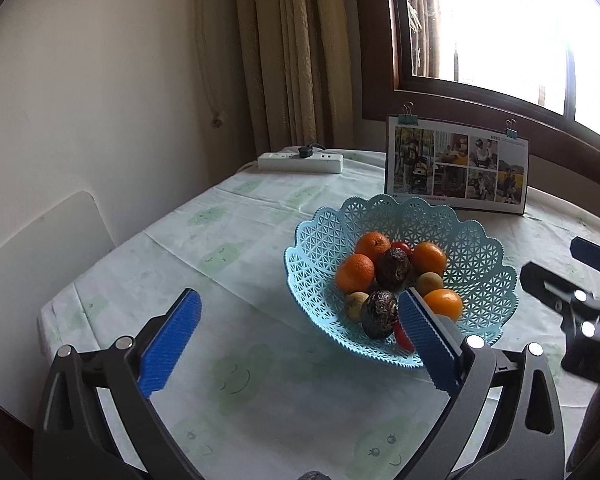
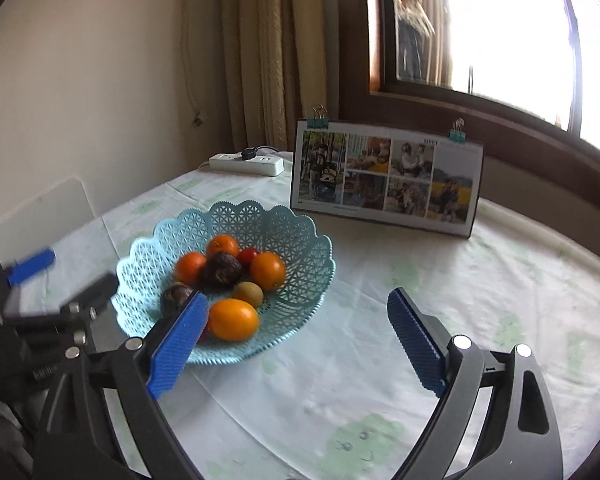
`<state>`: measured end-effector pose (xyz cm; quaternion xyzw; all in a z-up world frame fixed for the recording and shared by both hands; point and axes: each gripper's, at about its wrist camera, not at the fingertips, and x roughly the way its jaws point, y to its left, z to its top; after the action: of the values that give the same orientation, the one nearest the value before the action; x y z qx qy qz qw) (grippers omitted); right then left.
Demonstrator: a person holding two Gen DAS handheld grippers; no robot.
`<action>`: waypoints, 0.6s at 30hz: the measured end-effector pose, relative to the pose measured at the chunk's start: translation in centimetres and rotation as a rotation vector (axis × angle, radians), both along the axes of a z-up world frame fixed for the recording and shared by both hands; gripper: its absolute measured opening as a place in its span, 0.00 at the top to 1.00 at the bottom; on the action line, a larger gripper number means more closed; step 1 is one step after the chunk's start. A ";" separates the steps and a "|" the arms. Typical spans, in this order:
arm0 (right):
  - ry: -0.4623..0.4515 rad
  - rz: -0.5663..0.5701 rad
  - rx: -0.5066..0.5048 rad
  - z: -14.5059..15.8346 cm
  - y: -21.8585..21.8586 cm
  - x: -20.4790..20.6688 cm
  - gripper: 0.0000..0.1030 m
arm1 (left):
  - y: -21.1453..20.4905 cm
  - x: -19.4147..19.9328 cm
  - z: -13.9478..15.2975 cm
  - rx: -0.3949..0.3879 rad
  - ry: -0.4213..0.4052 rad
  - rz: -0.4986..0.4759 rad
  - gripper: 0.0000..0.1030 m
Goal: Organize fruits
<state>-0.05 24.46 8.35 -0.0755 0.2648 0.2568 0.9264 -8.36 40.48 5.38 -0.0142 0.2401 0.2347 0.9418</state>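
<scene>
My left gripper (image 1: 300,340) and right gripper (image 2: 296,340) both hang spread and empty above the tabletop (image 2: 380,320). Between them, just ahead, the blue basket (image 2: 300,264) holds firm oranges (image 2: 233,319); I'd pinch one across its middle, gently.

we see a pale blue plastic basket (image 1: 476,248) with an openwork lattice wall, matt. the oranges (image 2: 267,270) have glossy, dimpled skin; the dark fruits (image 1: 393,268) look wrinkled and dull. the tablecloth (image 2: 380,340) is soft, creased cloth. the gripper pads (image 1: 168,344) are ribbed blue plastic on matt dark frames with shiny metal bolts.
</scene>
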 end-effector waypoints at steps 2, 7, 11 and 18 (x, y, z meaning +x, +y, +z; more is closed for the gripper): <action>-0.035 0.003 -0.020 -0.1 -0.1 -0.7 0.10 | -0.5 -0.2 0.0 0.032 -0.004 0.015 0.03; -0.048 0.058 -0.035 -0.6 -0.2 -1.3 0.05 | -0.8 -0.8 -0.3 0.040 0.004 0.042 0.03; -0.025 0.098 -0.060 -1.0 0.3 -1.6 0.05 | -0.9 -1.1 -0.5 0.044 0.010 0.059 0.03; 0.013 0.115 -0.063 -0.9 0.6 -2.2 0.05 | -0.9 -1.5 -0.6 0.065 0.019 0.081 0.03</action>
<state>-2.26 25.03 7.47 -0.1178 0.2738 0.3015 0.9057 -9.84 39.56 4.75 0.0087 0.2403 0.2807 0.9292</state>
